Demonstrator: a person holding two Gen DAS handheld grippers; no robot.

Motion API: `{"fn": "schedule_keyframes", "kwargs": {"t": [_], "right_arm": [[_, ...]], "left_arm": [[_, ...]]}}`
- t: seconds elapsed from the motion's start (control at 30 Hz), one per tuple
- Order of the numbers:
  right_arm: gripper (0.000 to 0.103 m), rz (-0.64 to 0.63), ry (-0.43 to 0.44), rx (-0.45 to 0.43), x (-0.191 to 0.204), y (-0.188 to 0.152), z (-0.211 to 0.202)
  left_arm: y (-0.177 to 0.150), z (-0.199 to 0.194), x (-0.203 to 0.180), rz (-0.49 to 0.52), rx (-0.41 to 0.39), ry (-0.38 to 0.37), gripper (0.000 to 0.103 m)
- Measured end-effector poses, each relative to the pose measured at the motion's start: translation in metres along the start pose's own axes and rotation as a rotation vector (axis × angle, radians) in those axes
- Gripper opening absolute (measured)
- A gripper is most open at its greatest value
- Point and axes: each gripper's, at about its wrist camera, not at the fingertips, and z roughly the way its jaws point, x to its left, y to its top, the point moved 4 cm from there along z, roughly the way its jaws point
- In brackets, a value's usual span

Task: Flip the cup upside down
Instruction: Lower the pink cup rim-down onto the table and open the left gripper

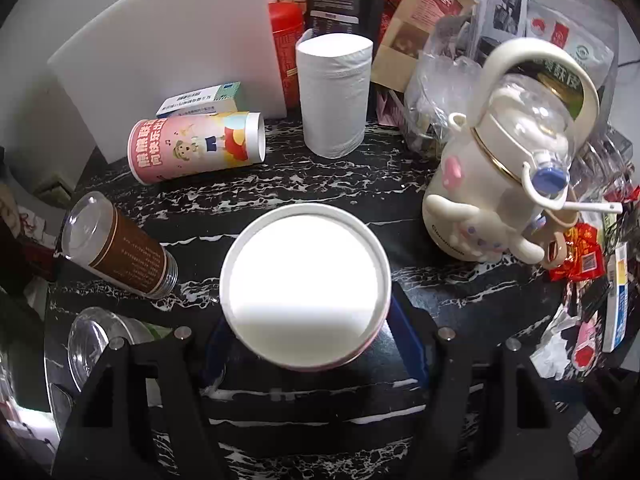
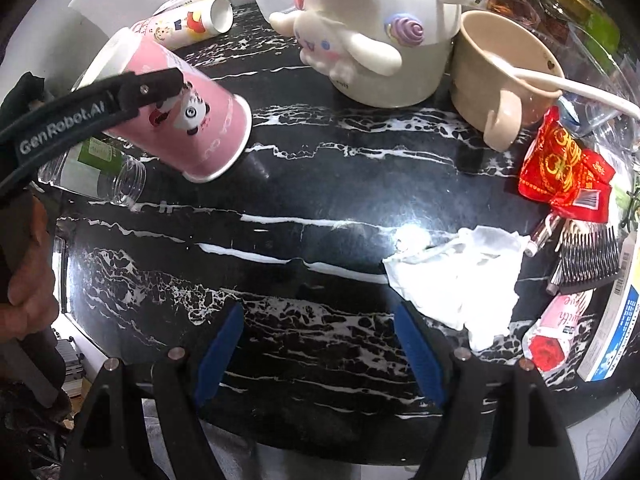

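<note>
A pink paper cup with a panda print (image 2: 188, 120) is held by my left gripper (image 2: 160, 88), tilted with its rim down toward the black marble table (image 2: 320, 208) and its base up and to the left. In the left wrist view the cup's white base (image 1: 305, 280) faces the camera between the blue pads (image 1: 408, 336), and my left gripper (image 1: 306, 340) is shut on it. My right gripper (image 2: 320, 348) is open and empty above the table's front part.
A second pink cup (image 1: 196, 146) lies on its side at the back left, beside a tissue roll (image 1: 334, 96). A cream kettle (image 1: 496, 184), beige mug (image 2: 504, 76), red wrapper (image 2: 564, 168), crumpled tissue (image 2: 460, 280), comb (image 2: 588, 260) and a lying jar (image 1: 120, 248) ring the table.
</note>
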Motion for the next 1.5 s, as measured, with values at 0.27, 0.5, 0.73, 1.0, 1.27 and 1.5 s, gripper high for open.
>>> {"fn": "schedule_keyframes", "kwargs": {"t": [0.27, 0.5, 0.73, 1.0, 1.27, 1.5], "right_arm": [[0.078, 0.005, -0.004, 0.001, -0.003, 0.0, 0.0], [0.078, 0.006, -0.003, -0.011, -0.005, 0.003, -0.009], [0.078, 0.027, -0.002, -0.048, 0.0, 0.006, -0.028], [0.078, 0.085, -0.029, -0.111, 0.013, 0.007, -0.058], [0.078, 0.164, -0.053, -0.159, 0.038, 0.008, -0.081], [0.078, 0.185, -0.104, -0.185, 0.06, 0.02, -0.095]], "left_arm": [[0.001, 0.002, -0.006, 0.019, 0.014, 0.011, 0.069], [0.004, 0.0, -0.01, 0.076, 0.064, 0.088, 0.072], [0.014, -0.026, -0.008, 0.109, 0.034, 0.087, 0.084], [0.021, -0.057, 0.001, 0.167, 0.023, 0.042, 0.084], [0.028, -0.087, 0.022, 0.226, 0.006, 0.004, 0.084], [0.033, -0.091, 0.045, 0.243, 0.037, -0.008, 0.084]]}}
